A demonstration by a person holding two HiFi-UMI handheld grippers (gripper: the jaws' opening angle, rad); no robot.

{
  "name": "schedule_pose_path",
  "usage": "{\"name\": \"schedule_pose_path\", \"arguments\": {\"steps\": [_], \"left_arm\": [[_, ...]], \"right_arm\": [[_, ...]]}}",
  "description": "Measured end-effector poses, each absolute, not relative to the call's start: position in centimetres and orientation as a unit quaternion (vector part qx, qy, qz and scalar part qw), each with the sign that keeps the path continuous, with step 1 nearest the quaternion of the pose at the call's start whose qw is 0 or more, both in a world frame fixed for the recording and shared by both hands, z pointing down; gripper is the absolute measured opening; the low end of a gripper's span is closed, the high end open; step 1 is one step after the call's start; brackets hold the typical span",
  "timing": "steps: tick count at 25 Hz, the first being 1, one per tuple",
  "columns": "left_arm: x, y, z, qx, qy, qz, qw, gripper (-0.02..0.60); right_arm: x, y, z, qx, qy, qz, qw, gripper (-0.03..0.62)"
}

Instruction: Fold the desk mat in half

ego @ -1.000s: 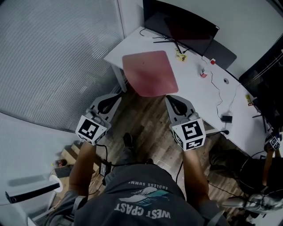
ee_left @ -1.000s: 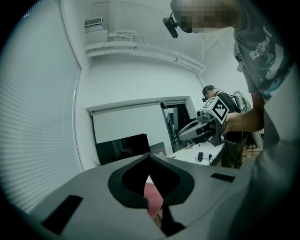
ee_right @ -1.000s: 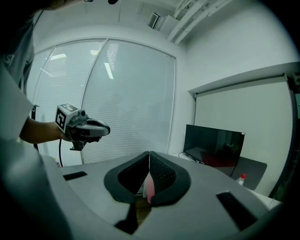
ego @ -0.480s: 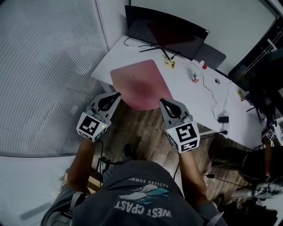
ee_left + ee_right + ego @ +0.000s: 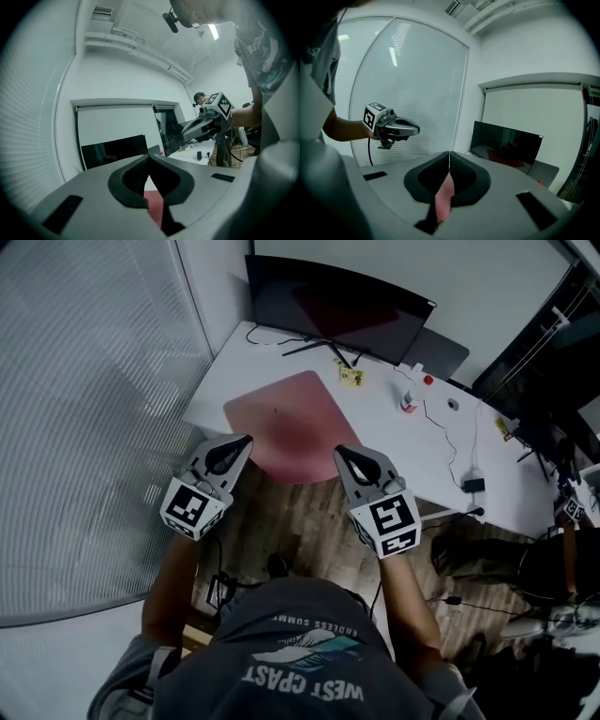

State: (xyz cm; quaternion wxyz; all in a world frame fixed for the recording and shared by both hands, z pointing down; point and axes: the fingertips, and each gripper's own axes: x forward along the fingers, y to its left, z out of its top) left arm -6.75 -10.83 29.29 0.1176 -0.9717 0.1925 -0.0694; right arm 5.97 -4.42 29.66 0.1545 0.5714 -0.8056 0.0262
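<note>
One pink round-cornered desk mat (image 5: 286, 423), flat and unfolded; left hand-held gripper (image 5: 247, 438) and right hand-held gripper (image 5: 338, 449) clenched, empty.

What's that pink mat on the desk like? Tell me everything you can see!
The desk mat is a plain, dull pink sheet with rounded corners, lying flat and unfolded on the white desk, near its front edge. The left tool and right tool, both shut, point at its near corners; whether they touch it isn't clear.
</note>
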Motion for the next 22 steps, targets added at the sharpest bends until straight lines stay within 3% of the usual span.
{"name": "schedule_pose_path", "arguments": {"steps": [22], "left_arm": [[-8.9, -18.2, 31.8, -0.974, 0.172, -0.075, 0.128, 0.014]], "right_arm": [[5.0, -11.6, 32.3, 0.575, -0.798, 0.027, 0.18, 0.026]]}}
